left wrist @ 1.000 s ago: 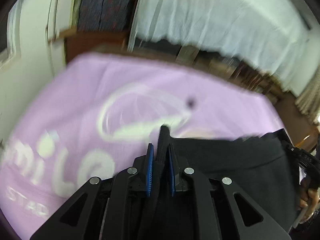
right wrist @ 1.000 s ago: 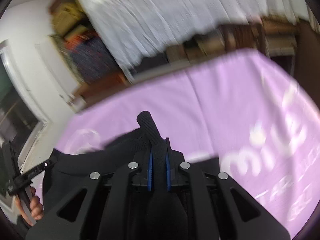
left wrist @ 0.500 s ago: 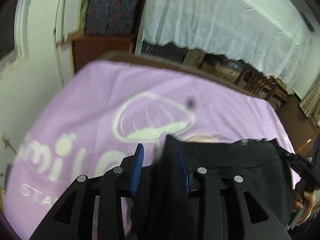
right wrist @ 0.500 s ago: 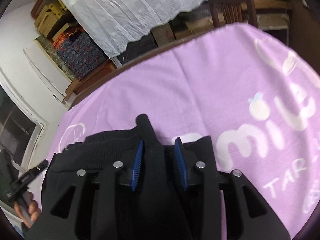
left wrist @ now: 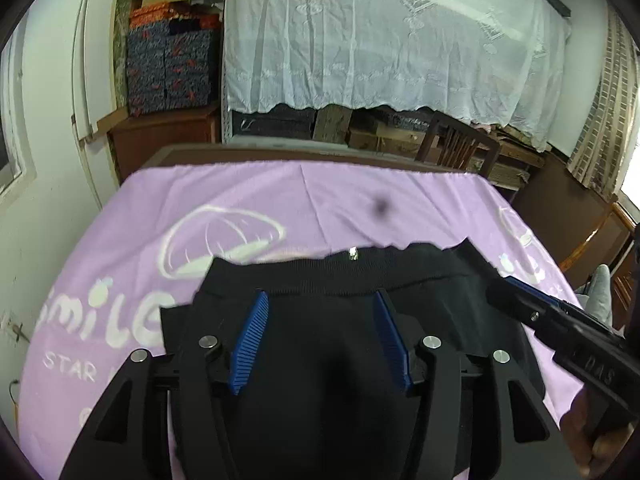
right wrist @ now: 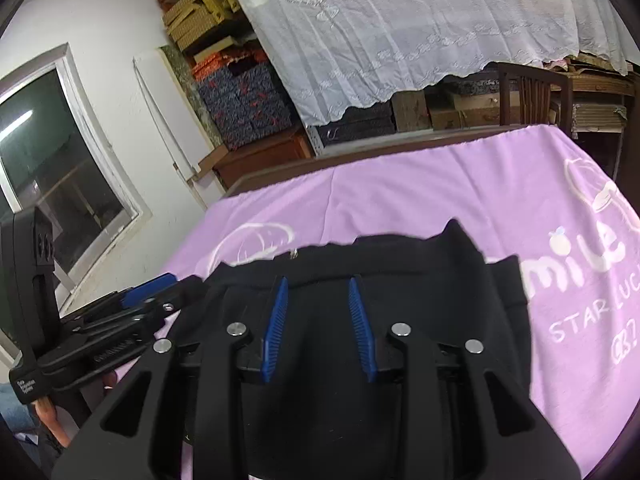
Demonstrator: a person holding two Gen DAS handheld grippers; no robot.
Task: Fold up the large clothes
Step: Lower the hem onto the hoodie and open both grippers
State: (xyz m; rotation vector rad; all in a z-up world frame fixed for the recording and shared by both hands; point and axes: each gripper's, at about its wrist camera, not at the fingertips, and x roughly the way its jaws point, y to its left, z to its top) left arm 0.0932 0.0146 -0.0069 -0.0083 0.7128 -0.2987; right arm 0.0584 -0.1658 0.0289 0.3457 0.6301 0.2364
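Note:
A black garment (left wrist: 360, 276) lies folded on a purple cloth-covered table (left wrist: 248, 196), its ribbed waistband edge facing away from me. It also shows in the right wrist view (right wrist: 400, 264). My left gripper (left wrist: 320, 304) is open and empty above the garment, its blue pads spread wide. My right gripper (right wrist: 318, 286) is open and empty above the same garment. The right gripper shows at the right of the left wrist view (left wrist: 560, 320). The left gripper shows at the left of the right wrist view (right wrist: 120, 316).
The purple cloth (right wrist: 440, 184) has white "smile" lettering and drawings. Behind the table stand a wooden chair (left wrist: 456, 140), stacked boxes (left wrist: 168, 72), a white lace curtain (left wrist: 380, 40) and a window (right wrist: 52, 152) at left.
Both grippers were shut on the black garment a second ago. They have opened and let it go, and the garment now lies flat on the purple cloth.

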